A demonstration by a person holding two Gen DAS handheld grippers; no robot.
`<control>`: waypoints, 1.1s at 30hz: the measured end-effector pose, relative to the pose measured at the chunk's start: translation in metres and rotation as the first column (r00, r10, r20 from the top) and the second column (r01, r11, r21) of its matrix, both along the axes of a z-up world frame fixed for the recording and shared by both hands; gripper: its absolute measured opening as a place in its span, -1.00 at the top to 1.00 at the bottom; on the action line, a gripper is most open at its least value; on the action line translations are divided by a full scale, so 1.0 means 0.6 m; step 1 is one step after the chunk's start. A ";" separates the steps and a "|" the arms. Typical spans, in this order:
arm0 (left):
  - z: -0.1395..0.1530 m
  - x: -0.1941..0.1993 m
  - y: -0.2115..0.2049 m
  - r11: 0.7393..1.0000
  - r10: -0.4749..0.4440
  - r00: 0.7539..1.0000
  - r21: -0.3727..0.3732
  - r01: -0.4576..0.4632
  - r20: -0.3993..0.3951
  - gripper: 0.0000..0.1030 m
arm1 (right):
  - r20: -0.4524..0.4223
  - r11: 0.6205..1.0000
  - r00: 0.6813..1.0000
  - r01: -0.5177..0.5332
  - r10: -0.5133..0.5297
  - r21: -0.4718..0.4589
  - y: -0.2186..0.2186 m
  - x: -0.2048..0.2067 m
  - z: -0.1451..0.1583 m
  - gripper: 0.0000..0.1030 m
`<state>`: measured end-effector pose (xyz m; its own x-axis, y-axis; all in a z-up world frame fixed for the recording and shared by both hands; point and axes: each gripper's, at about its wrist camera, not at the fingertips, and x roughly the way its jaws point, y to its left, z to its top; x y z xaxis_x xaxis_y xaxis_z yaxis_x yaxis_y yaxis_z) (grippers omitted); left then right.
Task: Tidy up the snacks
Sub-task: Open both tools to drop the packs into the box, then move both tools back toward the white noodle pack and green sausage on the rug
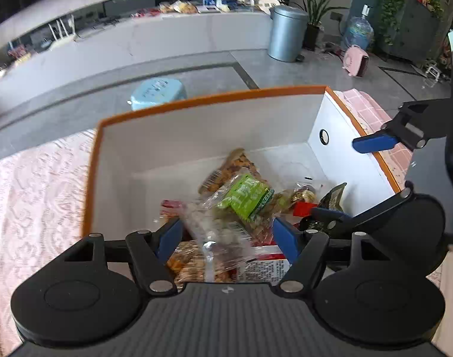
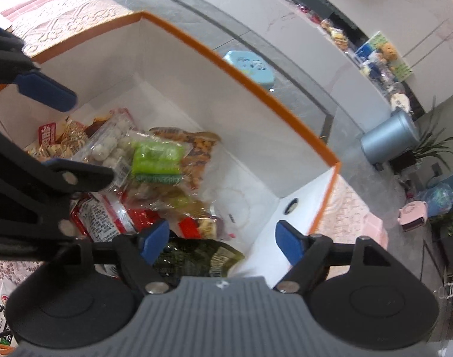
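Note:
A white box with an orange rim [image 1: 214,101] [image 2: 256,86] stands on a pink tablecloth and holds several snack packets. A green packet [image 1: 247,196] [image 2: 158,160] lies on top, a clear bag of pale balls [image 1: 217,232] [image 2: 110,145] beside it, and a dark green packet [image 1: 333,199] [image 2: 196,258] by the right wall. My left gripper [image 1: 226,238] is open over the near side of the box, above the clear bag. My right gripper [image 2: 223,241] is open over the box's right end, above the dark green packet. Each gripper shows in the other's view.
The pink tablecloth [image 1: 33,184] surrounds the box. Another snack packet [image 2: 0,303] lies on the table outside it. Beyond the table edge are a light blue stool [image 1: 158,92], a grey bin [image 1: 285,32], a water jug [image 1: 357,32] and a long white counter [image 1: 137,44].

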<state>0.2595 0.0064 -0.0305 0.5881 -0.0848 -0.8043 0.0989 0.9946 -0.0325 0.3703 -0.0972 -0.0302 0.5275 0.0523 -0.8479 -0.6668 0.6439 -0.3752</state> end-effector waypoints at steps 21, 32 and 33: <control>0.084 -0.228 0.005 0.987 0.127 0.983 -0.112 -0.112 0.133 -0.60 | 0.186 0.919 0.949 0.179 -0.256 0.352 -0.119 -0.182 0.129 -0.74; 0.053 -0.325 -0.008 0.973 0.126 0.989 -0.205 -0.108 0.073 -0.62 | 0.192 0.830 0.889 0.285 -0.416 0.479 -0.200 -0.338 0.080 -0.77; 0.048 -0.333 -0.009 0.971 0.126 0.990 -0.212 -0.110 0.066 -0.62 | 0.191 0.824 0.883 0.296 -0.430 0.483 -0.204 -0.349 0.073 -0.77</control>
